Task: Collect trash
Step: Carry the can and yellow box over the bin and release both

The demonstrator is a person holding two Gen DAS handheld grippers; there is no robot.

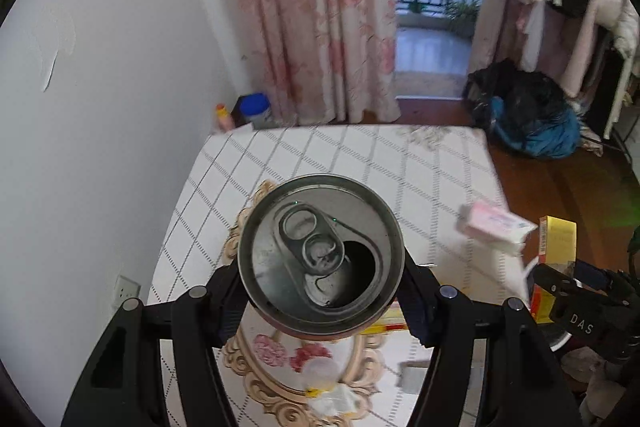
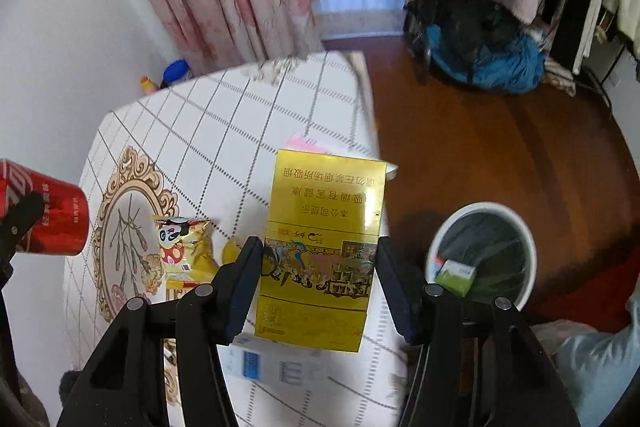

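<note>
Above the table (image 2: 256, 115), both grippers are loaded: left gripper (image 1: 322, 291) clamps an opened red can (image 1: 320, 259), right gripper (image 2: 320, 283) clamps a yellow carton (image 2: 324, 247). Transport step. Next, I'd say: swing the carton right over the floor bin (image 2: 484, 215), then release; can follows.

One can (image 1: 320, 259), one yellow box (image 2: 324, 247), one bin (image 2: 482, 255), two claws.

Matte black gripper frames, silver round screws, dark blue fingers (image 2: 244, 283), white "DAS" lettering
</note>
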